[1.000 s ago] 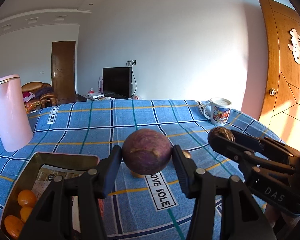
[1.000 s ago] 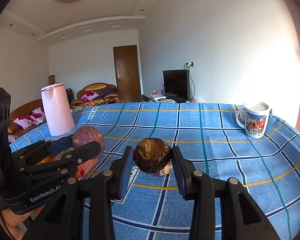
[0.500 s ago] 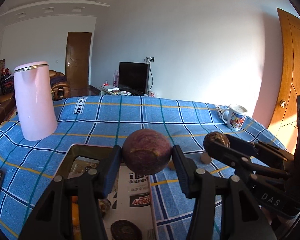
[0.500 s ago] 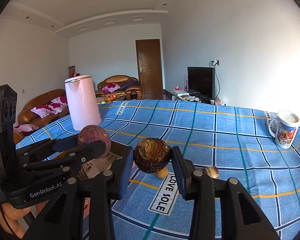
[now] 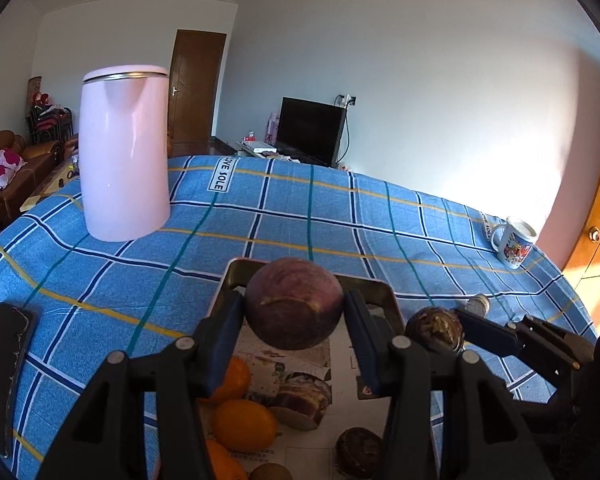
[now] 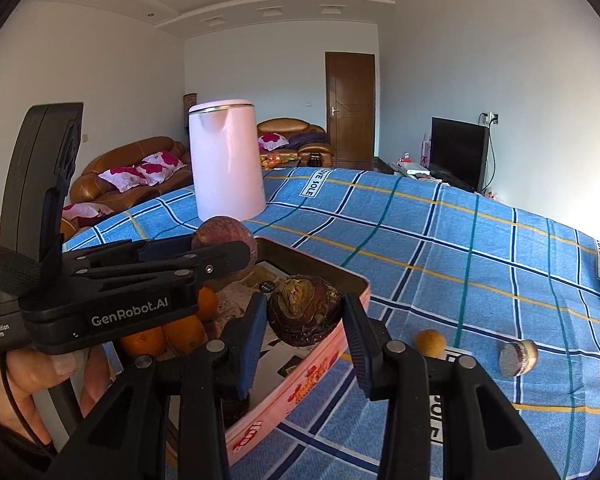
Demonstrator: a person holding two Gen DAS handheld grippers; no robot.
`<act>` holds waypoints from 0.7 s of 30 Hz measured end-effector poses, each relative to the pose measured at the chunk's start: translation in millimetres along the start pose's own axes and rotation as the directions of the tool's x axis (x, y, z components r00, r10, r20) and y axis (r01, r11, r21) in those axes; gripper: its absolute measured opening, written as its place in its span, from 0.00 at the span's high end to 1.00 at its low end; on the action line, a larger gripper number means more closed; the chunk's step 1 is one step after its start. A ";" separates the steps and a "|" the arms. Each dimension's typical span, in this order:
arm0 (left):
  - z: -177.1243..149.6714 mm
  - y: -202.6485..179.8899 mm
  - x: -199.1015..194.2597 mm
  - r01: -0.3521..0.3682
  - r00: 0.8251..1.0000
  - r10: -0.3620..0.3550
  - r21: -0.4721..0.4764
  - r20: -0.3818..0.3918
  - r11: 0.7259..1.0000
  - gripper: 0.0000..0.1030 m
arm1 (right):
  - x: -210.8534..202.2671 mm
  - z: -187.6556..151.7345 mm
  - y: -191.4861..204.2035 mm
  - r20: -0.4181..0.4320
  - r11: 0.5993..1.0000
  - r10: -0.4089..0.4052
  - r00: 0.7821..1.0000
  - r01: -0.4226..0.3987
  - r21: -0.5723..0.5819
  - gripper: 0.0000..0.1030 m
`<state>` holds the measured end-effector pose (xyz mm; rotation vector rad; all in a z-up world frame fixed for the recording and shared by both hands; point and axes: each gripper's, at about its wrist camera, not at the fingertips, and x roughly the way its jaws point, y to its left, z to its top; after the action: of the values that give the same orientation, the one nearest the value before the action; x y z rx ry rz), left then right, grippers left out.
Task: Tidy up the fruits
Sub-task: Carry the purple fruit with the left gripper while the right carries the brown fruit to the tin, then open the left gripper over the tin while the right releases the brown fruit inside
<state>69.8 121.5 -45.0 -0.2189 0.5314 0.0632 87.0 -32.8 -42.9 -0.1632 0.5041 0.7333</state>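
While both fruits hang over the tin tray (image 6: 332, 276), the sound move is to lower each one close to the paper lining before letting go, since round fruit rolls. Left of the tray's middle, the left claw (image 5: 295, 312) is closed on a purple passion fruit (image 5: 294, 303), smooth, dull and nearly spherical, held above the tray's far end. Beneath it lie glossy oranges (image 5: 244, 424) and a cut fruit half (image 5: 302, 404). Over the tray's right edge, the right claw (image 6: 305, 312) pinches a darker, wrinkled brown fruit (image 6: 305, 310), its shrivelled skin likely brittle, so a gentle squeeze suits it. Right of the tray, on the blue checked cloth of the table (image 6: 460, 248), a small orange (image 6: 430, 342) and a half fruit (image 6: 518, 358) wait. A pink kettle (image 6: 226, 160) stands beyond the tray.
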 end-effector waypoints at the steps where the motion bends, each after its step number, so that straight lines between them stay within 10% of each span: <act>1: -0.3 2.2 0.8 -0.004 1.000 0.004 -0.002 -0.005 1.000 0.48 | 3.2 -1.7 3.0 -0.012 1.000 0.006 1.000 -0.006 -0.007 0.60; 12: -6.1 13.6 10.6 -0.031 0.999 0.030 -0.025 -0.045 0.999 0.46 | 28.7 -11.6 24.1 -0.134 0.997 0.062 0.989 -0.068 -0.044 0.58; 21: 3.3 -8.8 -9.1 -0.014 1.000 0.013 0.015 0.028 1.000 0.24 | -6.2 -6.4 -41.3 -0.123 0.994 -0.108 0.986 0.106 -0.022 0.45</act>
<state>64.7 113.6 -35.9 -0.1994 0.5057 0.0753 108.5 -69.0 -46.6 -0.2494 0.6041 0.6242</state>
